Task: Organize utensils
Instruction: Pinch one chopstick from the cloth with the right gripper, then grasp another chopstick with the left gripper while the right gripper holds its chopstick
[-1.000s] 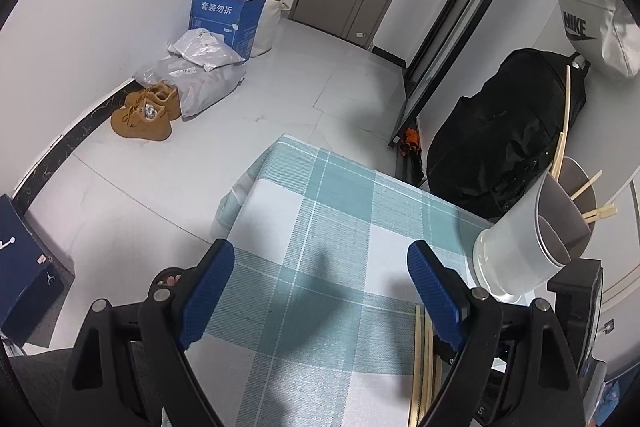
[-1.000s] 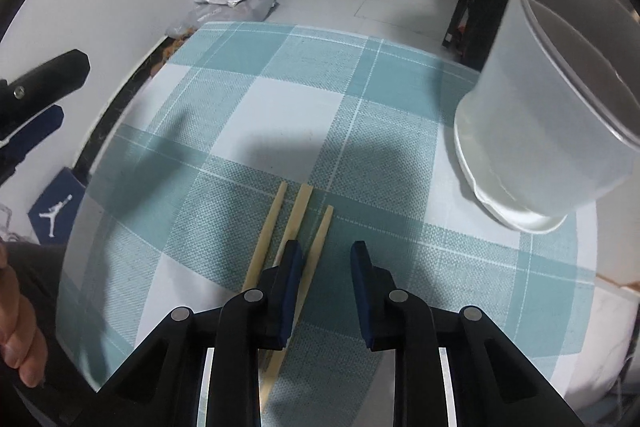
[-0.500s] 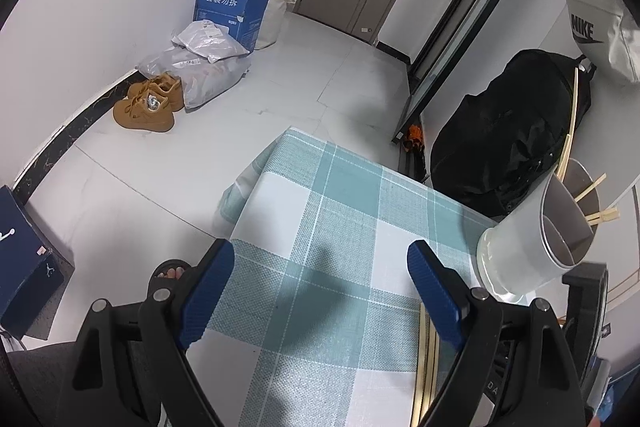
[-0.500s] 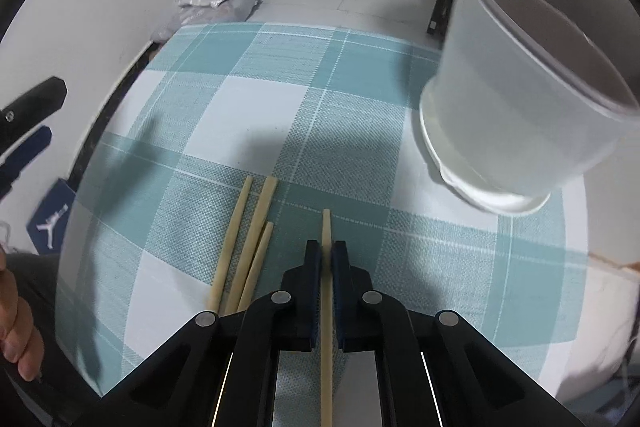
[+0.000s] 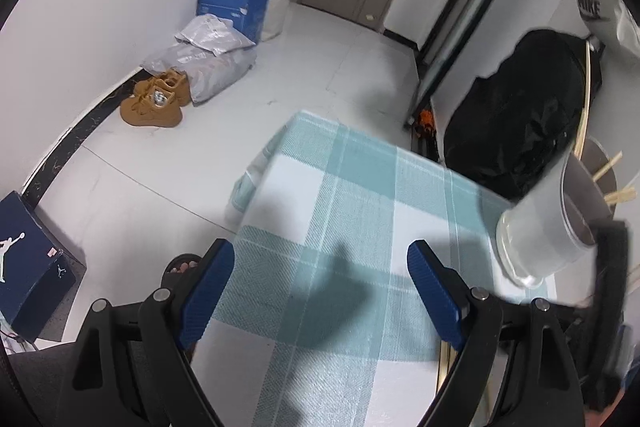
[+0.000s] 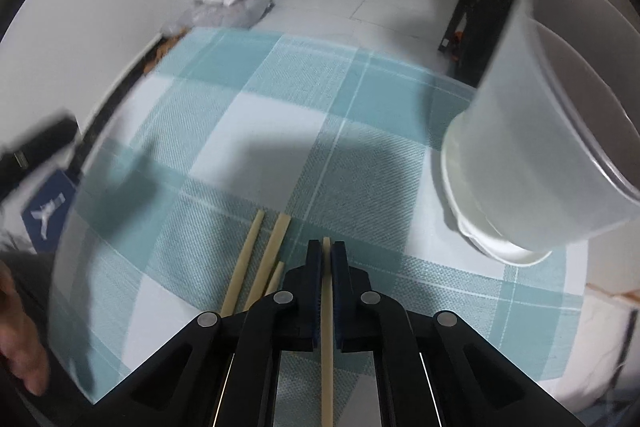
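Right gripper (image 6: pixel 326 247): the jaws are pressed together on a single chopstick (image 6: pixel 327 327), which is pinched between the blue pads and runs back along the fingers toward the camera.
Held chopstick: its tip is seen poking just past the fingertips, above the checked tablecloth (image 6: pixel 280 115).
Loose chopsticks (image 6: pixel 256 263): three are seen lying on the cloth just to the left of the pinched one, roughly parallel to it.
Utensil holder (image 6: pixel 532 147): a white, divided cup is placed on the cloth to the right of the right gripper, well apart from the loose sticks; in the left wrist view (image 5: pixel 552 227) several chopsticks are seen standing in it.
Left gripper (image 5: pixel 320 267): the jaws are spread wide and nothing is held; it is kept over the near left part of the table.
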A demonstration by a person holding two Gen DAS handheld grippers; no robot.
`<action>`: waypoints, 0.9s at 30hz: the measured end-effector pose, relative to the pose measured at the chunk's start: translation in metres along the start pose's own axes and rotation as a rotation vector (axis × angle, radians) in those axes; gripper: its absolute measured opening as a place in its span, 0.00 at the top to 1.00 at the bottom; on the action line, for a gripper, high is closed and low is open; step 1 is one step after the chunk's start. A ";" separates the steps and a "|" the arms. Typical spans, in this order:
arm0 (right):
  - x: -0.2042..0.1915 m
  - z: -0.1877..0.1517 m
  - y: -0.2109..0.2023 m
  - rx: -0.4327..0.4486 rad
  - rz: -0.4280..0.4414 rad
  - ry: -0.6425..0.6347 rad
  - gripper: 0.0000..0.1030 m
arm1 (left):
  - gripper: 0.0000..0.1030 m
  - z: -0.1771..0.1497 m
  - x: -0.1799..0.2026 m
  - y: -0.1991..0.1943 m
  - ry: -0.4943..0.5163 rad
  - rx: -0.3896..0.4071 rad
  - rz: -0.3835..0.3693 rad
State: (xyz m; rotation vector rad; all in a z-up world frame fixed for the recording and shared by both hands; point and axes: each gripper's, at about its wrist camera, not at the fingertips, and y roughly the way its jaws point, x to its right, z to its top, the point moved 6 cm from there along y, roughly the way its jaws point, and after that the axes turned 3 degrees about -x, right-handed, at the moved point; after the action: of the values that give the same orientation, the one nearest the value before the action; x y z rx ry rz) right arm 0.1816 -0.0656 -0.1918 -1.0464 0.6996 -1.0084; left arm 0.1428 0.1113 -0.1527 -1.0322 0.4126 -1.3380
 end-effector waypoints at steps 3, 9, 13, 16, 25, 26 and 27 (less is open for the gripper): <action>0.013 0.000 -0.022 0.077 0.088 0.089 0.97 | 0.17 -0.009 0.013 0.007 0.048 -0.064 -0.044; 0.049 -0.012 -0.066 0.219 0.263 0.292 0.96 | 0.17 -0.033 0.047 0.021 0.193 -0.182 -0.083; 0.082 -0.030 -0.077 0.285 0.408 0.467 0.96 | 0.17 -0.046 0.062 0.023 0.275 -0.219 -0.066; 0.101 -0.044 -0.081 0.327 0.462 0.552 0.96 | 0.17 -0.053 0.066 0.026 0.328 -0.235 -0.017; 0.135 -0.066 -0.086 0.407 0.503 0.623 0.96 | 0.17 -0.060 0.069 0.033 0.394 -0.305 0.094; 0.139 -0.068 -0.088 0.419 0.507 0.633 0.96 | 0.17 -0.060 0.069 0.034 0.404 -0.317 0.111; 0.143 -0.071 -0.090 0.425 0.515 0.640 0.96 | 0.16 -0.060 0.071 0.037 0.415 -0.327 0.128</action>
State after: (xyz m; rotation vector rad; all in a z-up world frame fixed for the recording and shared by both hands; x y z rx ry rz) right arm 0.1482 -0.2370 -0.1353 -0.1320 1.1394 -0.9701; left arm 0.1359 0.0198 -0.1922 -0.9688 1.0193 -1.3951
